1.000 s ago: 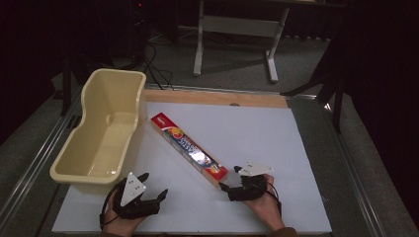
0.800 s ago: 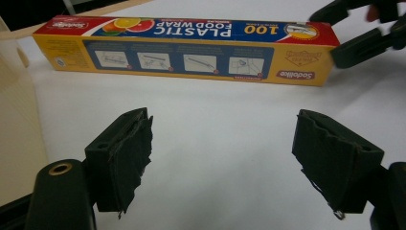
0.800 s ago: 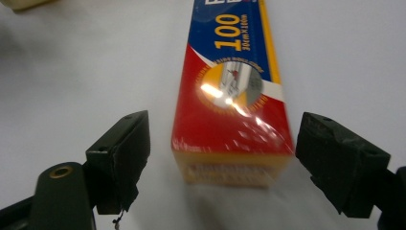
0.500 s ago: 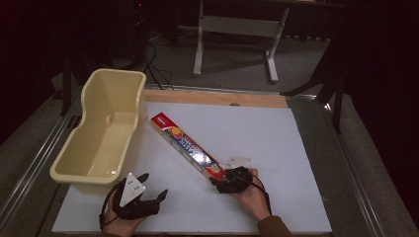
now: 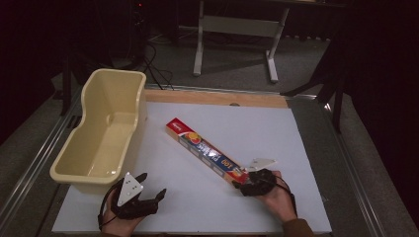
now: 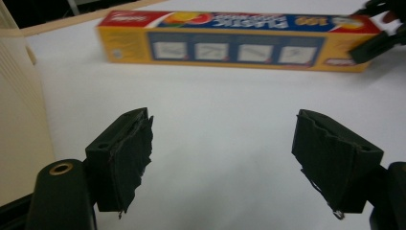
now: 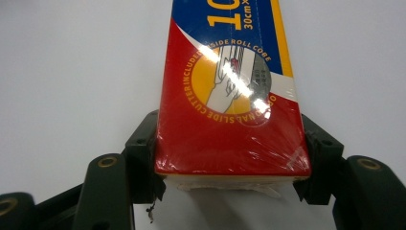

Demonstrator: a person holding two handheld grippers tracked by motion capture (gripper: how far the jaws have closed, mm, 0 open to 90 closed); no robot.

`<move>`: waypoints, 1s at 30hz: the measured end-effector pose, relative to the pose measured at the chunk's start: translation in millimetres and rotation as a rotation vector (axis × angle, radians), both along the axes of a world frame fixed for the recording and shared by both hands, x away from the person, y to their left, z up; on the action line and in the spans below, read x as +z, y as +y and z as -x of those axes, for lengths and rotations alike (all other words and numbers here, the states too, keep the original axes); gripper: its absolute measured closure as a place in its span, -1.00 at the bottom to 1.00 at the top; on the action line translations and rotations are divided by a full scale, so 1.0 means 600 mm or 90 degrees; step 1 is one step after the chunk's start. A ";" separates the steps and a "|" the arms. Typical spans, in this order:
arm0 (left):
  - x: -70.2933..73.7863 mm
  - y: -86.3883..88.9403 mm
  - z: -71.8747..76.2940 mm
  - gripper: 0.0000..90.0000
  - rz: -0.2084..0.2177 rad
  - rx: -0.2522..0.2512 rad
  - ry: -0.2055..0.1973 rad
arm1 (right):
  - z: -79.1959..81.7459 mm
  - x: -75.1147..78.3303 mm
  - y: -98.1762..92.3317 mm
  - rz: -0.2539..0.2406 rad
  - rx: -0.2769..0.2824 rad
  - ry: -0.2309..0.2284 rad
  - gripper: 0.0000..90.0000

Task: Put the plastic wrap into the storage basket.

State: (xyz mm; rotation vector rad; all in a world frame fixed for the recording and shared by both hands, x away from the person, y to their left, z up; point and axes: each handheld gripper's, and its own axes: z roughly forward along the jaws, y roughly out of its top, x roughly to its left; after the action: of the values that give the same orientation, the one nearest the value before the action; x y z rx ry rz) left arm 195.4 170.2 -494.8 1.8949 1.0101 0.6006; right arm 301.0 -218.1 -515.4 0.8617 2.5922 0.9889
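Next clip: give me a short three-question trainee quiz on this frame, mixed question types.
1. True or false: the right claw is shut on one end of the wrap box.
2. The left claw is: A) open with nothing between its pads, B) holding the box, C) inside the tub.
3. Which side of the box does the cream tub stand on in the high view?

Key: 1 true. 2 A. 3 The left side, on the white board.
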 end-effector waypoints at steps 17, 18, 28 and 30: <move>-0.001 0.001 -0.003 -0.53 0.005 0.002 0.005 | 0.078 0.013 -0.210 0.024 -0.045 0.019 -0.15; -0.002 0.001 -0.003 -0.53 0.006 0.003 0.007 | 0.080 0.012 -0.214 0.025 -0.048 0.026 -0.16; -0.002 0.000 -0.004 -0.53 0.006 0.002 0.008 | 0.071 0.041 -0.191 0.046 -0.061 0.043 -0.70; -0.002 -0.001 -0.004 -0.53 0.006 0.000 0.008 | 0.053 0.069 -0.164 0.048 -0.054 0.037 -0.69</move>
State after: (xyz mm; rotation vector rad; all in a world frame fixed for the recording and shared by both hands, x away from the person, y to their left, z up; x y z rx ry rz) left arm 198.0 169.6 -496.2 1.8931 1.0188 0.5838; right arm 269.2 -316.2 -474.1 0.9867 2.5978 0.8507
